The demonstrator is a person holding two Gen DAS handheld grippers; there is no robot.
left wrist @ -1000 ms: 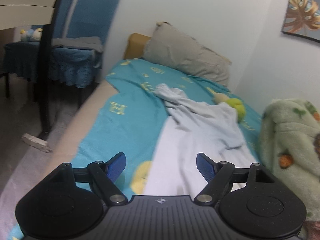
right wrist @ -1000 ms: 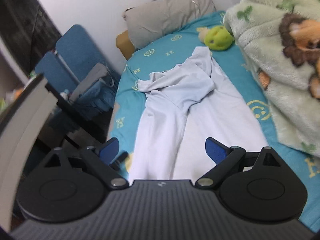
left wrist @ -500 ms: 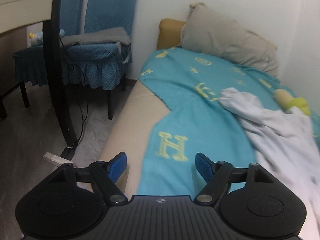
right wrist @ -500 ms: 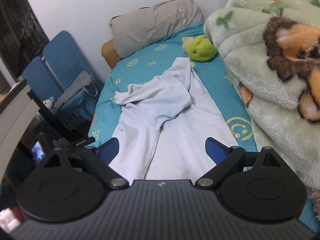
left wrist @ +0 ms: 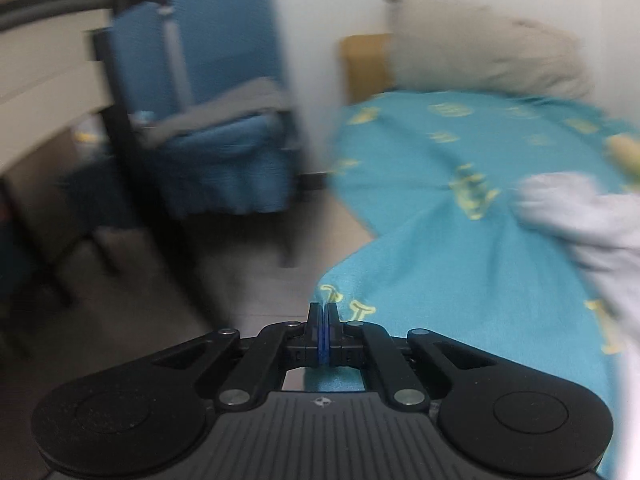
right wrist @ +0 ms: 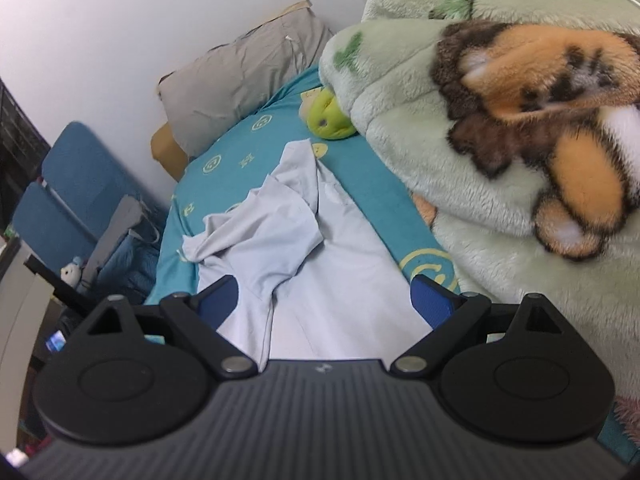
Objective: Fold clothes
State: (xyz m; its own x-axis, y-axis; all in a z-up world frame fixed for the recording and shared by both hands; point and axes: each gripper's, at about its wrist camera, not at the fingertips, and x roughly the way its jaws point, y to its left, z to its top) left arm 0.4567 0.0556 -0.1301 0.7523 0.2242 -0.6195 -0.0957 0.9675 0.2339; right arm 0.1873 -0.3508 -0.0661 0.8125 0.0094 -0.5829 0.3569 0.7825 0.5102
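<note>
A pale grey-white garment (right wrist: 288, 240) lies rumpled on the teal bed sheet (right wrist: 224, 184), its upper part bunched and folded over. In the blurred left wrist view it shows at the right edge (left wrist: 580, 224). My left gripper (left wrist: 323, 312) is shut at the hanging edge of the teal sheet (left wrist: 440, 240), left of the garment; whether it pinches the sheet edge is unclear. My right gripper (right wrist: 324, 300) is open and empty just above the garment's near end.
A fleece blanket with animal print (right wrist: 500, 120) is piled on the bed's right side. A green plush toy (right wrist: 328, 116) and a grey pillow (right wrist: 240, 76) lie at the head. Blue chairs (left wrist: 200, 120) and a desk (left wrist: 40, 92) stand left of the bed.
My left gripper has swung left, off the garment to the bed's edge, and has shut. My right gripper has moved forward and right along the bed, staying open.
</note>
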